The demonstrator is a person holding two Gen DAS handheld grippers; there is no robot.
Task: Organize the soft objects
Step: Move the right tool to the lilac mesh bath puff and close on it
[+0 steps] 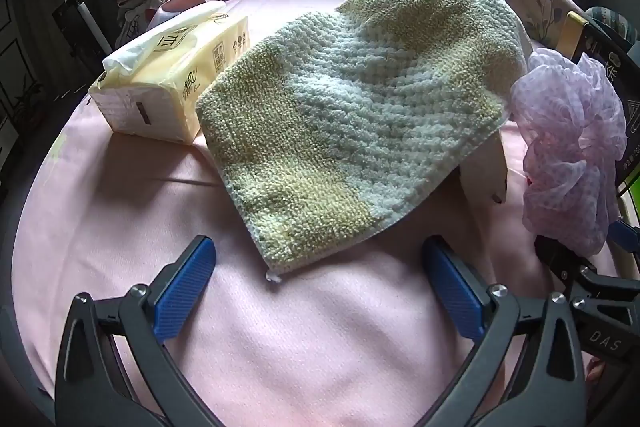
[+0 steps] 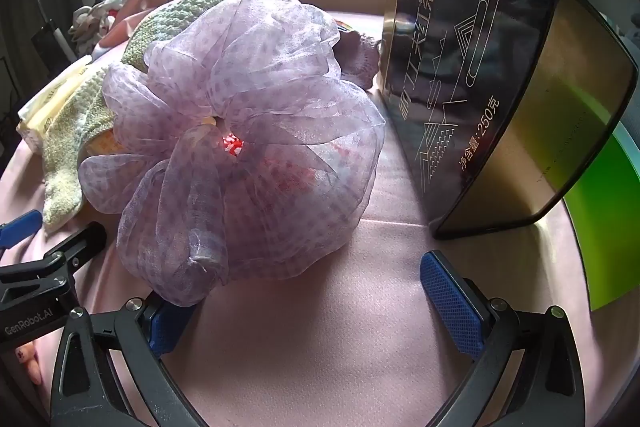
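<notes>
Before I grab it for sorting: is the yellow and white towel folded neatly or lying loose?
Lying loose. The towel is spread unevenly over the pink sheet, with one edge lifted off it.

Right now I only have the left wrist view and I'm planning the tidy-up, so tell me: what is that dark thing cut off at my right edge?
Observer: A tall black and gold box, standing upright on the pink sheet.
Operator: Is the lilac mesh pouf touching it?
Observer: No, the lilac mesh pouf sits apart, a strip of sheet between them.
Operator: Is the right gripper holding anything?
Observer: No, the right gripper is open; the pouf's frill only overhangs its left finger.
</notes>
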